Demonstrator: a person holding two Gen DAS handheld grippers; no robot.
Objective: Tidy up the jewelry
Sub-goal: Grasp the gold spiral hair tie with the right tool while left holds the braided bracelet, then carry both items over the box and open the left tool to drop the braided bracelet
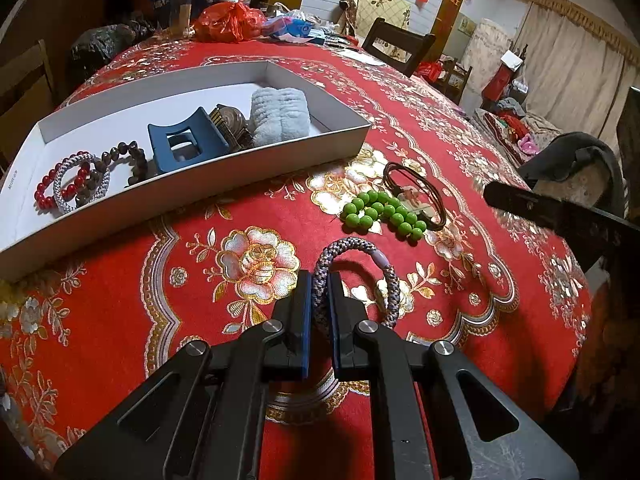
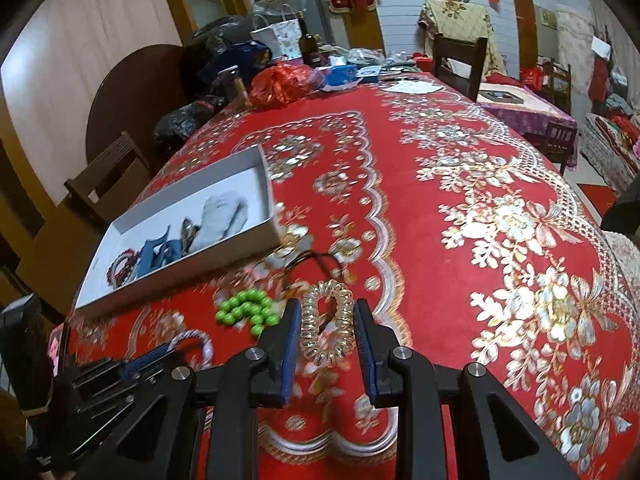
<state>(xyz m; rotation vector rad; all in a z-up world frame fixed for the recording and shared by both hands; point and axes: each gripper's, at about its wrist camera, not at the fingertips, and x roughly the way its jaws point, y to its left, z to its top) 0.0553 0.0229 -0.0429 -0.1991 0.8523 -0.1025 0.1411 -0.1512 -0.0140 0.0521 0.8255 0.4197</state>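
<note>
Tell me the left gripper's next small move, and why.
Probably lift and carry toward the white box: the left gripper is shut on the braided hair tie, which hangs low over the tablecloth, and the box already holds other pieces.

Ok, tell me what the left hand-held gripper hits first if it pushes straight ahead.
Likely the green bead bracelet. The left hand-held gripper, shut on the braided hair tie, points over bare tablecloth toward it; depth is uncertain.
</note>
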